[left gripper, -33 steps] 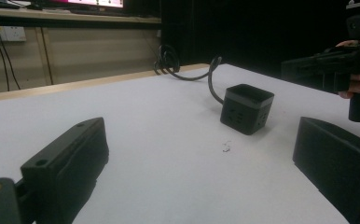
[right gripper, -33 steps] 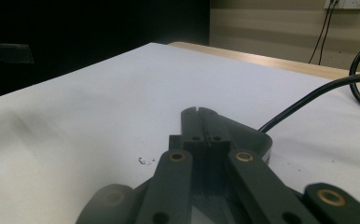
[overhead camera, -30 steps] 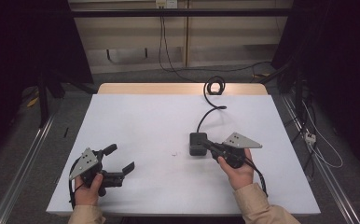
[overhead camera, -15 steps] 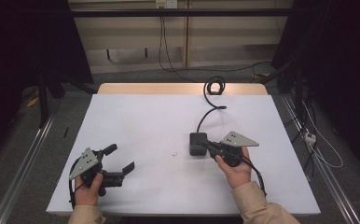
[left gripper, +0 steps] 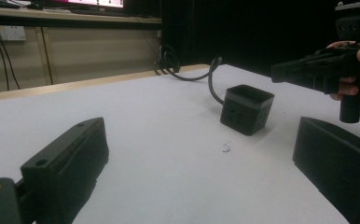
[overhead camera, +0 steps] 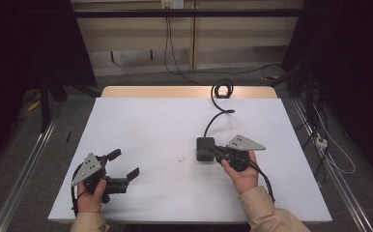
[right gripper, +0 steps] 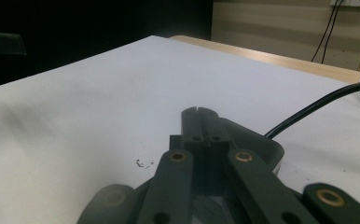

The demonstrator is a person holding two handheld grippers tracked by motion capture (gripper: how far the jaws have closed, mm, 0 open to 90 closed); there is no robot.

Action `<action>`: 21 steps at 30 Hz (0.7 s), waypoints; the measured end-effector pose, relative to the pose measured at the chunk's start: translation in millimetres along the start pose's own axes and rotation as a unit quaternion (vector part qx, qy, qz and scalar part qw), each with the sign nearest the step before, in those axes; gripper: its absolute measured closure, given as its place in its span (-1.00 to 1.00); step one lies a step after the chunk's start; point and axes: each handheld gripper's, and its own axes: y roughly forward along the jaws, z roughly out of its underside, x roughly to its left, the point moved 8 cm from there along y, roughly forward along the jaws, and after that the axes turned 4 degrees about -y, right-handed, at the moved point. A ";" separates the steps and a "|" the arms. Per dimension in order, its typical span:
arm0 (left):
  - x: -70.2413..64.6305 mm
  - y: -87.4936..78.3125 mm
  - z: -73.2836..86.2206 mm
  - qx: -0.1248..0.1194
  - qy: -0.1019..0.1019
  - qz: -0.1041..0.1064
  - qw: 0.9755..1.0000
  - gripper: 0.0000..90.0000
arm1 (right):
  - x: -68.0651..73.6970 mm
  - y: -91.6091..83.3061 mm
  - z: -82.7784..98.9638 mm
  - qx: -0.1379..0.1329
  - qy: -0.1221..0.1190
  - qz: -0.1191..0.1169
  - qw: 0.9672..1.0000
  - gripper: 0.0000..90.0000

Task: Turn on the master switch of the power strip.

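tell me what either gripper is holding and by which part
Nothing is held. The right gripper is shut above the black cube; the left gripper is open.

Loads of bare white table (overhead camera: 150, 125) between the two hands, so the whole middle and far left is wide open for a pass. Stuff in the way sits right of centre: the black cube (overhead camera: 205, 148) and its cable (overhead camera: 217, 115) snaking back to a coil at the far edge.
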 end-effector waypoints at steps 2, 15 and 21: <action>0.4 -0.2 0.1 0.001 0.001 0.000 1.000 -0.93 | 0.2 0.8 -0.3 0.001 -0.003 0.000 1.000 1.00; 0.0 0.1 -0.1 -0.001 -0.001 0.000 1.000 -0.93 | -0.7 5.6 2.9 0.011 -0.008 0.004 1.000 1.00; 1.2 -0.1 -0.1 -0.001 -0.001 -0.001 1.000 -0.93 | -2.7 8.3 5.4 0.018 -0.007 0.009 1.000 1.00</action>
